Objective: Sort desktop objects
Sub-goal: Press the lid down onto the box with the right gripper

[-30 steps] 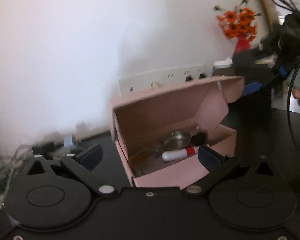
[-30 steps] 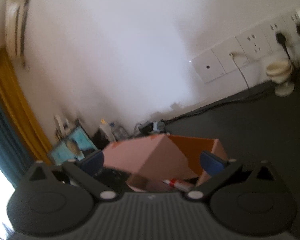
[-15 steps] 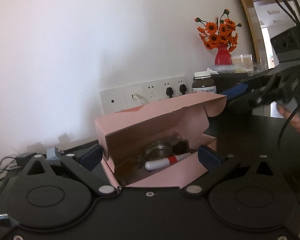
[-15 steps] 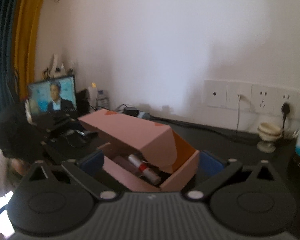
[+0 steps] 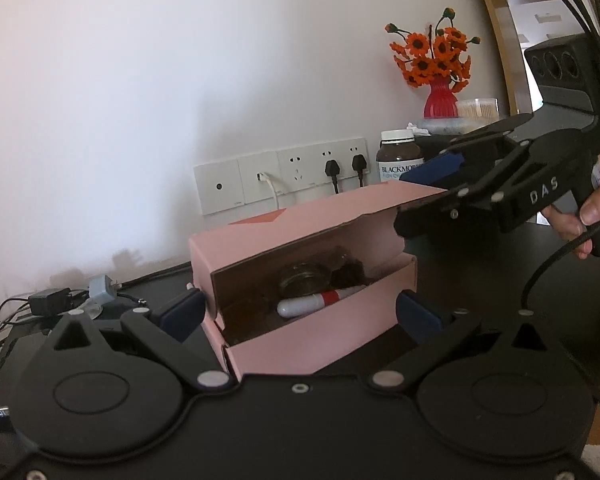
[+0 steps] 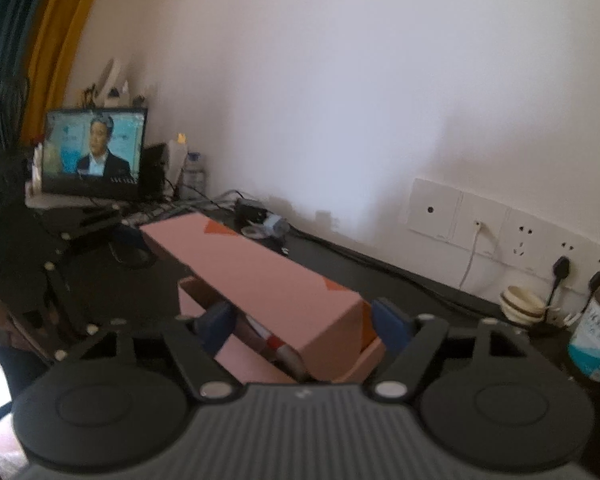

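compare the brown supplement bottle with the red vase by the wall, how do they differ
The brown supplement bottle with a white cap is dark, straight-sided and closed, with a printed label; the glossy red vase is bright, curved and open-topped, holding orange flowers. The bottle stands on the black desk; the vase sits higher, on a raised surface behind it. Both stand upright near the wall.

soft daylight, bright on the white wall (image 5: 140, 100); left view sharp, right view slightly blurred; strong fisheye bending, dark corners.

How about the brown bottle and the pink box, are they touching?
Apart. The right wrist view shows bare dark table between the brown bottle and the pink box.
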`<state>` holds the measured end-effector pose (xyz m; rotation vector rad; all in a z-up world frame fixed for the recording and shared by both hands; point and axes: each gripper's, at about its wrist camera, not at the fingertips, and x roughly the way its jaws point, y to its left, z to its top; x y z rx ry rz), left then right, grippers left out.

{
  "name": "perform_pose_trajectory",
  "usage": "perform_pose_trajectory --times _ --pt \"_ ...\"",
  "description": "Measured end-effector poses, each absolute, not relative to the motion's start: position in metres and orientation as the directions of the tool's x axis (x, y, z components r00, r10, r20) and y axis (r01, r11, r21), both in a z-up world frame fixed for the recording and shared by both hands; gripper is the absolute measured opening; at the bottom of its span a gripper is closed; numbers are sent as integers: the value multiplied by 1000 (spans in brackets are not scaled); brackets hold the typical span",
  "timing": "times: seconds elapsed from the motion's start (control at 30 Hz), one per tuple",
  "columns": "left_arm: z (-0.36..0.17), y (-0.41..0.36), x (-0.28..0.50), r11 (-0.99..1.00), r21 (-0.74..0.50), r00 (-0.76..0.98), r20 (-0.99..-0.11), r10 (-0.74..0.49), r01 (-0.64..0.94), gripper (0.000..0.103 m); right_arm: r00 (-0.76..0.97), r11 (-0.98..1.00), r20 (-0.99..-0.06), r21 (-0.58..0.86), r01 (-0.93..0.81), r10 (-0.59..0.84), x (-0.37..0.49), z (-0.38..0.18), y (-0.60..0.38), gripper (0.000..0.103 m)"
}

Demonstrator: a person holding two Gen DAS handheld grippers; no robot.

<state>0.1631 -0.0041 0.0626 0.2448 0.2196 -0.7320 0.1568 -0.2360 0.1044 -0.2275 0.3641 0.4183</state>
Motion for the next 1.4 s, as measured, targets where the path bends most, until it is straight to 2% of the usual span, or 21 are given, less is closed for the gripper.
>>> perform_pose_trajectory --times 0.13,0.43,0.77,1.0,1.13,1.27,1.4 --pt "61 -5 159 718 145 724 -286 -628 680 103 842 891 -407 -129 -436 354 157 101 -234 74" --pt "60 -6 154 724 172 737 -282 -614 668 103 801 901 -438 51 -431 408 168 109 -248 74" --pt "59 -9 149 705 250 744 -310 -591 664 103 754 896 -496 131 -425 431 176 111 -252 74" --pt "66 -6 146 694 246 734 -303 -608 677 103 736 892 -511 180 -415 445 176 110 -254 74" --pt "63 -8 145 696 254 738 -311 -598 671 103 741 897 -519 138 -419 426 173 110 -249 74" --pt "59 -5 146 691 258 734 -326 -596 676 103 782 893 -528 -91 -440 331 157 104 -233 77" --pt "59 -6 151 696 249 735 -328 -594 674 103 807 871 -516 -209 -445 288 153 96 -225 82"
